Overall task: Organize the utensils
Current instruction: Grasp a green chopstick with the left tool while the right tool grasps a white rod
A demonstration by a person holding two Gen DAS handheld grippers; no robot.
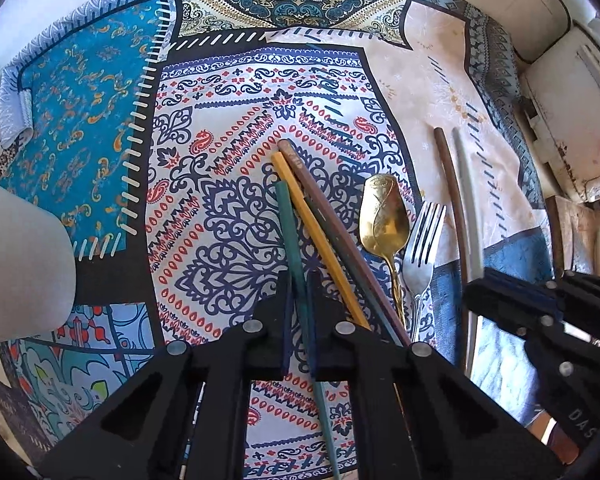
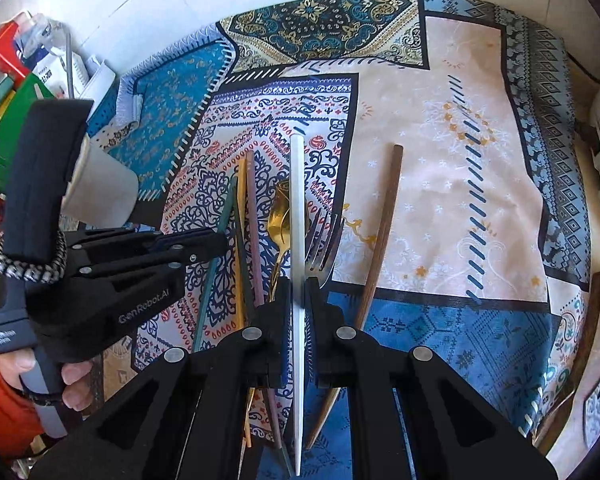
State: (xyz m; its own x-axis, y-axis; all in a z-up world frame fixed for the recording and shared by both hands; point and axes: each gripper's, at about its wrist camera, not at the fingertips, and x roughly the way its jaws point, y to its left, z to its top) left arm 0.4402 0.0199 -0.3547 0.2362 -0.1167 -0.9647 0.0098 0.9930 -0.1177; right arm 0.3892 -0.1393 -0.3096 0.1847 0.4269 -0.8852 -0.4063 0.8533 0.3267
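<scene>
Mid-sort on patterned surface (image 1: 440, 80): left hand-held gripper (image 1: 299, 320) closed on teal chopstick (image 1: 290, 232) at frame center; right hand-held gripper (image 2: 299, 316) clamped on white chopstick (image 2: 298, 208), w/ brown chopstick (image 2: 384, 232) just right. Next, prob.: pairing each w/ its mate, tips aligned.
</scene>
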